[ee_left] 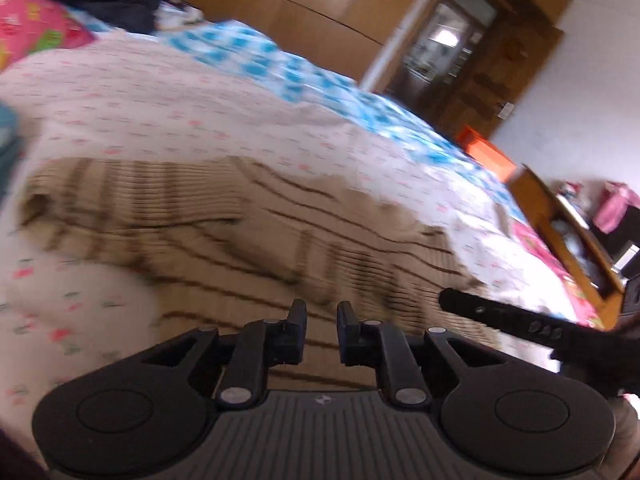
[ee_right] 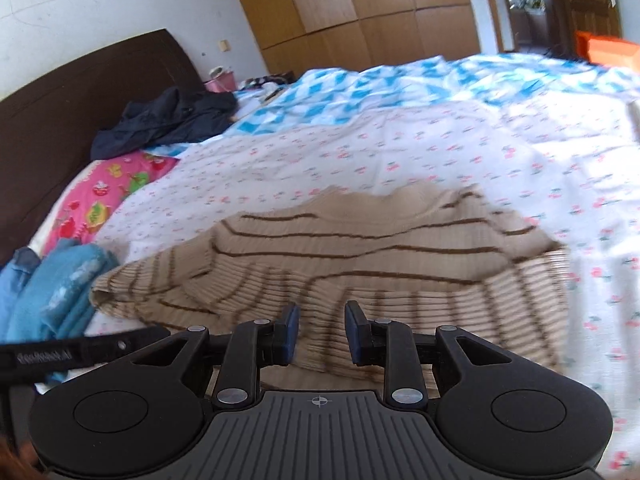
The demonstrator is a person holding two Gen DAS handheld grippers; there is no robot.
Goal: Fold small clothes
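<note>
A tan sweater (ee_right: 360, 264) with thin brown stripes lies spread on the bed (ee_right: 440, 152), on a white quilt printed with small cherries. Its sleeves look already crossed over the body, one cuff pointing toward a heap of blue clothes (ee_right: 60, 292) at the side.

The left tongs (ee_left: 322, 320) hover just above the knit with their tips apart and nothing between them. The right tongs (ee_right: 322, 322) are likewise apart and empty, over the ribbed hem nearest the camera. Both views are smeared by motion, so I cannot tell whether either pair touches the cloth.

The step in hand appears to be taking hold of the near edge for the next fold. To do it well, each pair should pinch the hem near its own corner, catching every layer including the tucked sleeve, then lift evenly and carry the edge toward the collar. Uneven height or a shallow bite would likely let the soft knit sag and drag the sleeves out of place
</note>
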